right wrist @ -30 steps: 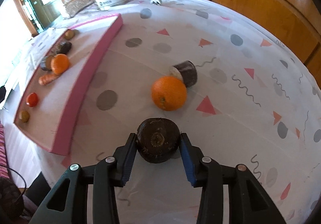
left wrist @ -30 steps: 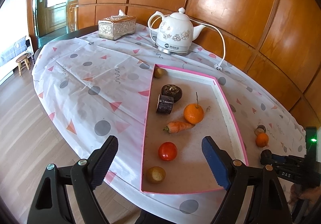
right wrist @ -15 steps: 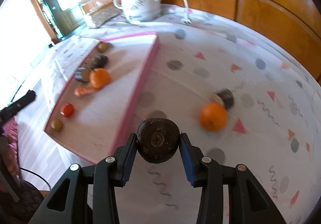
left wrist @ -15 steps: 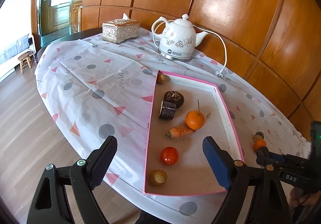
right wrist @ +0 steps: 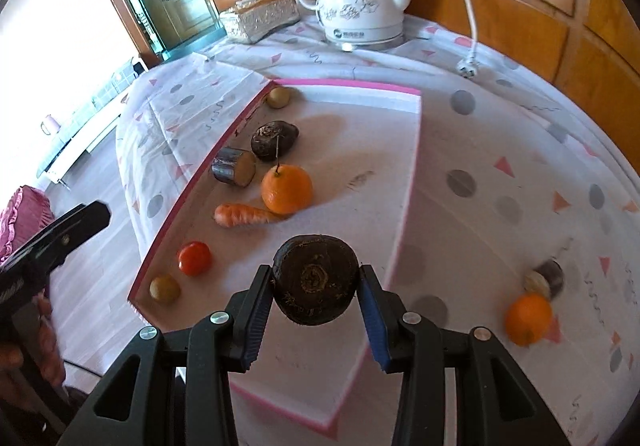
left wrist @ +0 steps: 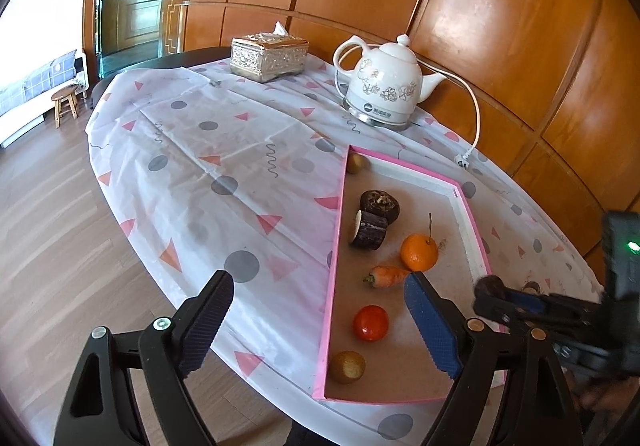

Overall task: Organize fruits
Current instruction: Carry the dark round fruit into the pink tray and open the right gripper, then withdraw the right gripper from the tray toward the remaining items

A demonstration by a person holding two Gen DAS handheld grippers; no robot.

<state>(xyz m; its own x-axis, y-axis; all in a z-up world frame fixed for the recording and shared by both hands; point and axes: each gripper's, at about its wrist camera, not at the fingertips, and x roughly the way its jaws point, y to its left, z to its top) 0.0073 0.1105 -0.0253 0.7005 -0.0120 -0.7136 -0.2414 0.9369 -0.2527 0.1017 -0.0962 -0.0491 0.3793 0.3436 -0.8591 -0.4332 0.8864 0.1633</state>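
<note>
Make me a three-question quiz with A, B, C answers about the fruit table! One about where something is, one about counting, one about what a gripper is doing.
1. Where is the carrot?
A. in the pink tray
B. beside the teapot
C. on the floor

2. How many oranges are outside the tray?
A. none
B. one
C. three

3. What is the right gripper doing?
A. hanging open and empty
B. squeezing a tomato
C. holding a dark round fruit

Answers: 1 A, the carrot lies inside the tray next to an orange. 2 B, a single loose orange sits on the tablecloth. 3 C, both pads press the dark fruit's sides.
</note>
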